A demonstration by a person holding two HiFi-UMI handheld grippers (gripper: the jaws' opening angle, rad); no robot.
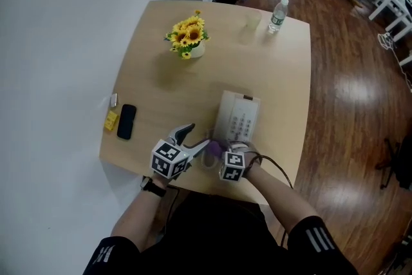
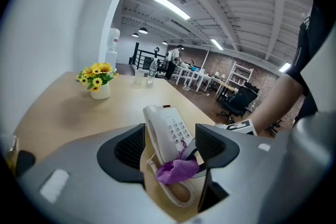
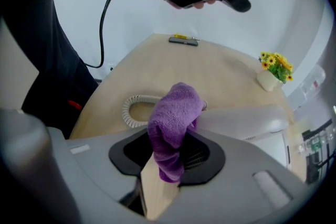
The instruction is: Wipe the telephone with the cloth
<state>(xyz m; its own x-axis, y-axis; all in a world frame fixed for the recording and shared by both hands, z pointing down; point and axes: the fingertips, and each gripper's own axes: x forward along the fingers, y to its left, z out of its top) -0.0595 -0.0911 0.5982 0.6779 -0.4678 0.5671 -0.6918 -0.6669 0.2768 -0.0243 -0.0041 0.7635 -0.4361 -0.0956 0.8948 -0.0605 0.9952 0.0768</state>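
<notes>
The telephone (image 1: 237, 118) lies at 5 o'clock on the table (image 1: 135, 138). The right gripper (image 3: 169, 153) pinches the purple cloth (image 3: 175, 113) at its 6 o'clock end; the left gripper (image 2: 169, 147) stands open. It is better to wipe lightly toward 12 o'clock.

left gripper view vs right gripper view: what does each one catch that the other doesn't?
Left gripper view only: the keypad, the water bottle, the office beyond, and a look between the left tool's open jaws, nothing gripped.
Right gripper view only: the right tool shut on the purple cloth, and the left tool seen from outside, overhead.
Both: the cloth at the telephone's near end, the coiled cord, the sunflower pot, the table.
</notes>
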